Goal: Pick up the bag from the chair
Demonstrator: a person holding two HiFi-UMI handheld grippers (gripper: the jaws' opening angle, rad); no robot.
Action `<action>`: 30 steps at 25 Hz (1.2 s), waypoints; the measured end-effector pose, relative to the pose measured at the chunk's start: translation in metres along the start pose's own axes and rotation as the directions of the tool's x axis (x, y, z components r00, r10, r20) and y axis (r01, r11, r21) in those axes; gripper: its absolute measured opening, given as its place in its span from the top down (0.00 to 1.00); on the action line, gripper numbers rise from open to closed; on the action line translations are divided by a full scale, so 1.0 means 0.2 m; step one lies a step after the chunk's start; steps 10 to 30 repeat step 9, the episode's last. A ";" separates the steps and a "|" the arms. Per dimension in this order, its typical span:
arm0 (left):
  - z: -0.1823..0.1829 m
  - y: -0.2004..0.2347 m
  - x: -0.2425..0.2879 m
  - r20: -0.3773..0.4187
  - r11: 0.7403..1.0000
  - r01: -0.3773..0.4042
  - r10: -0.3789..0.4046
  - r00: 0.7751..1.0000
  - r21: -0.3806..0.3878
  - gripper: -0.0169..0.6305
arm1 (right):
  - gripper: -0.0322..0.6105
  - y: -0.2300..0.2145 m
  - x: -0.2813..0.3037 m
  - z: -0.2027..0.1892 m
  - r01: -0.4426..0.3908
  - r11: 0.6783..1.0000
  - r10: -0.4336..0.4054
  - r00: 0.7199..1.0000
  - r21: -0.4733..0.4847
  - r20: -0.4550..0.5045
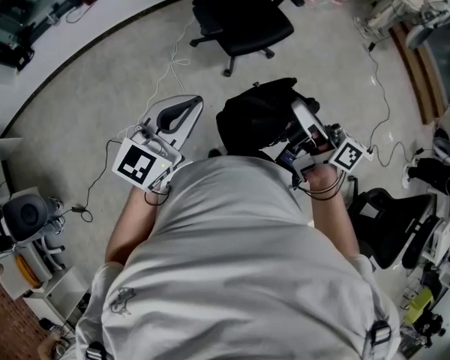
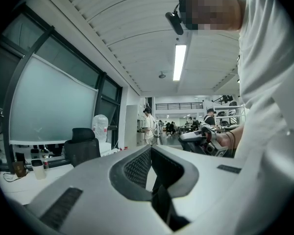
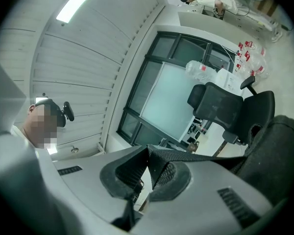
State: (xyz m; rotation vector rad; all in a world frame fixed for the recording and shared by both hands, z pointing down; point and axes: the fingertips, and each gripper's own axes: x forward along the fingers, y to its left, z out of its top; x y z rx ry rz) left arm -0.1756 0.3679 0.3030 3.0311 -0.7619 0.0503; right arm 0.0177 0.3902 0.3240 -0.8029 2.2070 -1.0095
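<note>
The black bag [image 1: 255, 118] hangs off the floor in front of me, clear of the black office chair [image 1: 244, 17] further ahead. My right gripper [image 1: 297, 112] is shut on the bag's black webbing strap [image 3: 201, 155], which runs taut from the jaw tips [image 3: 147, 151] to the bag body [image 3: 279, 146] at the right. My left gripper [image 1: 193, 105] is held to the left of the bag, apart from it, its jaws [image 2: 151, 150] shut with nothing between them. The left gripper view looks across at the right gripper [image 2: 206, 142].
White cables [image 1: 176, 58] trail over the grey floor near the chair. A second dark chair [image 1: 394, 223] and equipment stand at my right, with a small device [image 1: 22, 216] and shelves at my left. A desk edge [image 1: 30, 21] runs along the upper left.
</note>
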 end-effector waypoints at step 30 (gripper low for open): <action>-0.02 -0.04 0.07 -0.014 1.000 0.020 -0.020 1.000 -0.007 0.95 | 0.90 -0.02 -0.04 0.03 0.003 1.000 -0.003 1.000 0.013 0.001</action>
